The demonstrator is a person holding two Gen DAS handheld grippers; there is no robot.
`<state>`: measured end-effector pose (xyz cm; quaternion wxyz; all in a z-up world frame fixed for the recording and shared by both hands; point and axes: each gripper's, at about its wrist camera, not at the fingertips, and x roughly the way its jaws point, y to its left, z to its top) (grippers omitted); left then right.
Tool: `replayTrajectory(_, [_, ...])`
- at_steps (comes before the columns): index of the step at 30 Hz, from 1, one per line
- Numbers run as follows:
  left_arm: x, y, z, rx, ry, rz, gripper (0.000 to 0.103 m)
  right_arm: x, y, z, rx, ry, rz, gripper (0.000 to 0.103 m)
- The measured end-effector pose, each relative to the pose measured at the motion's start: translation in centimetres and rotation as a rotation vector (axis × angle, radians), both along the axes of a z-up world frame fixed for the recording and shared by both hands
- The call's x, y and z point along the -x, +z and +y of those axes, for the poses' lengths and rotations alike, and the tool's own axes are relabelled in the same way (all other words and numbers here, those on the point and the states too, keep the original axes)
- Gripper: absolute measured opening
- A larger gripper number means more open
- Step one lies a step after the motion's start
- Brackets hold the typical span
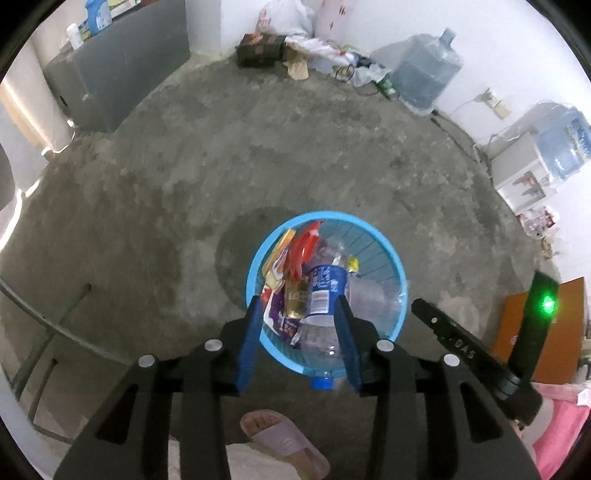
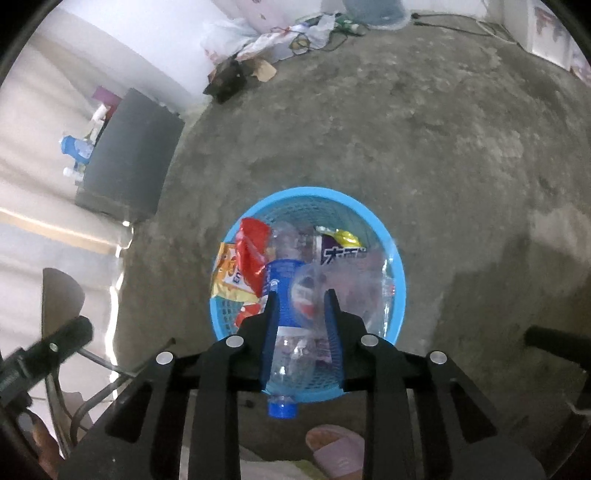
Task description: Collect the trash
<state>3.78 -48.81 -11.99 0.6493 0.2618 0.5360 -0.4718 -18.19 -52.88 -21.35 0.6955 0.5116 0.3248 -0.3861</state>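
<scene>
1. At the bottom of both frames, a pink rubber slipper point(image 1: 284, 445) stands on the grey concrete floor point(image 1: 184, 192).
2. The left gripper point(image 1: 299, 306) and the right gripper point(image 2: 301, 295) hang spread apart, holding nothing, over the basket.
3. At lower centre, the round blue plastic mesh basket point(image 2: 310, 194) holds a clear plastic bottle with a blue cap point(image 2: 282, 408), its neck over the near rim, among red and yellow snack wrappers point(image 2: 251, 247).
4. Along the far wall at the top lie plastic bags point(image 1: 288, 18) and a large water jug point(image 1: 428, 66).

The floor point(image 1: 295, 155) was rough, matt concrete. The basket point(image 2: 395, 269) was glossy blue plastic mesh; the bottle point(image 2: 291, 354) clear, shiny plastic; the wrappers point(image 2: 251, 251) glossy foil.
</scene>
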Motion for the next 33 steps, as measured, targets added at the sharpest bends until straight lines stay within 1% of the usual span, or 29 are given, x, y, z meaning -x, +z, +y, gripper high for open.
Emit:
replayTrajectory(2, [-0.1, 1.8, 0.6, 0.044, -0.002, 0.002, 0.040, 0.2, 0.8, 0.2, 0.020, 0.010, -0.006, 0.027])
replayTrajectory(3, [0.0, 2.4, 0.9, 0.059, -0.003, 0.000, 0.042, 0.3, 1.5, 0.4, 0.034, 0.015, -0.009, 0.027])
replayTrajectory(7, [0.2, 6.9, 3.3, 0.166, -0.012, -0.028, 0.050, 0.7, 4.5, 1.3, 0.112, 0.054, -0.023, 0.032])
replayTrajectory(9, [0.2, 9.1, 4.8, 0.212, -0.012, -0.051, 0.056, 0.8, 6.7, 2.3, 0.170, 0.092, -0.037, 0.038])
replayTrajectory(10, [0.1, 10.4, 6.0, 0.238, -0.009, -0.063, 0.057, 0.6, 7.4, 2.4, 0.192, 0.106, -0.041, 0.040])
replayTrajectory(12, [-0.1, 12.3, 8.4, 0.288, 0.008, -0.087, 0.064, 0.3, 9.5, 3.4, 0.250, 0.150, -0.052, 0.045])
replayTrajectory(13, [-0.3, 13.3, 10.0, 0.319, 0.026, -0.103, 0.067, 0.0, 10.6, 3.9, 0.283, 0.171, -0.053, 0.047])
replayTrajectory(14, [-0.4, 14.4, 11.8, 0.349, 0.051, -0.124, 0.073, -0.2, 11.6, 4.5, 0.312, 0.187, -0.055, 0.050])
replayTrajectory(15, [-0.5, 15.0, 13.0, 0.367, 0.067, -0.137, 0.077, -0.5, 13.2, 5.5, 0.357, 0.218, -0.061, 0.054])
replayTrajectory(16, [-0.6, 16.0, 14.9, 0.392, 0.099, -0.160, 0.080, -0.9, 14.0, 6.2, 0.385, 0.239, -0.063, 0.056])
replayTrajectory(18, [-0.8, 17.3, 18.2, 0.428, 0.171, -0.213, 0.091, -1.7, 16.1, 8.1, 0.464, 0.295, -0.066, 0.069])
replayTrajectory(19, [-0.8, 17.9, 20.2, 0.451, 0.217, -0.244, 0.094, -2.3, 17.3, 9.6, 0.515, 0.338, -0.065, 0.072])
replayTrajectory(20, [-1.0, 18.3, 21.8, 0.466, 0.255, -0.265, 0.097, -2.6, 17.8, 10.4, 0.542, 0.361, -0.062, 0.077])
replayTrajectory(21, [-1.1, 18.7, 23.7, 0.480, 0.300, -0.288, 0.097, -3.4, 19.0, 12.1, 0.593, 0.403, -0.054, 0.082])
replayTrajectory(22, [-1.2, 19.1, 25.6, 0.490, 0.351, -0.309, 0.097, -3.8, 19.5, 13.1, 0.621, 0.429, -0.057, 0.084])
replayTrajectory(24, [-1.3, 19.6, 28.6, 0.487, 0.428, -0.341, 0.097, -4.7, 20.5, 15.2, 0.667, 0.478, -0.074, 0.094])
replayTrajectory(26, [-1.2, 19.8, 31.6, 0.476, 0.517, -0.369, 0.097, -5.7, 21.3, 17.2, 0.697, 0.529, -0.094, 0.095])
replayTrajectory(28, [-1.1, 19.8, 34.6, 0.447, 0.619, -0.410, 0.097, -6.8, 22.2, 19.5, 0.719, 0.593, -0.103, 0.095])
replayTrajectory(30, [-0.7, 19.8, 37.1, 0.430, 0.691, -0.453, 0.097, -7.9, 22.8, 21.9, 0.749, 0.653, -0.102, 0.095])
replayTrajectory(31, [-0.3, 19.7, 38.4, 0.413, 0.727, -0.481, 0.097, -8.4, 23.0, 23.2, 0.764, 0.692, -0.104, 0.095])
replayTrajectory(33, [0.1, 19.4, 40.2, 0.354, 0.793, -0.539, 0.097, -9.2, 23.1, 25.7, 0.788, 0.757, -0.096, 0.095])
